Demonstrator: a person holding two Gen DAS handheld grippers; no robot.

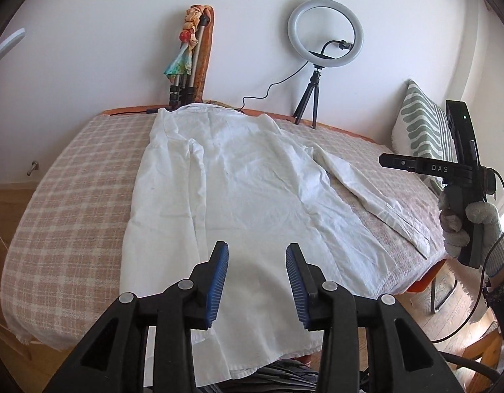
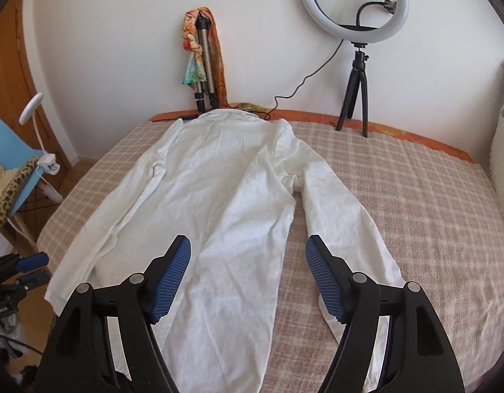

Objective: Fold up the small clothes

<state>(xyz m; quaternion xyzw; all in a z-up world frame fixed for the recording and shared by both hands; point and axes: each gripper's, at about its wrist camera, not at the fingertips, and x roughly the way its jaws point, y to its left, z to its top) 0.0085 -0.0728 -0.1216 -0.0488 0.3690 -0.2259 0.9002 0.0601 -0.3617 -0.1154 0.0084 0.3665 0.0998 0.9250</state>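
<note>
A white long-sleeved shirt (image 1: 239, 190) lies spread flat, back up, on a table covered by a pink checked cloth (image 1: 65, 196), collar at the far end. Its right sleeve (image 1: 370, 193) stretches out toward the table's right edge. My left gripper (image 1: 257, 252) is open and empty, held above the shirt's near hem. In the right wrist view the shirt (image 2: 219, 190) lies with its right sleeve (image 2: 343, 216) running down toward me. My right gripper (image 2: 248, 245) is open and empty above the shirt's lower right side. The right gripper's body (image 1: 461, 170), held in a gloved hand, shows at the right of the left wrist view.
A ring light on a small tripod (image 1: 324, 32) and a folded tripod with a coloured scarf (image 1: 189, 49) stand at the table's far edge against the wall. A green patterned cushion (image 1: 419, 127) stands at the right. A blue chair with a clip lamp (image 2: 19, 163) stands at the left.
</note>
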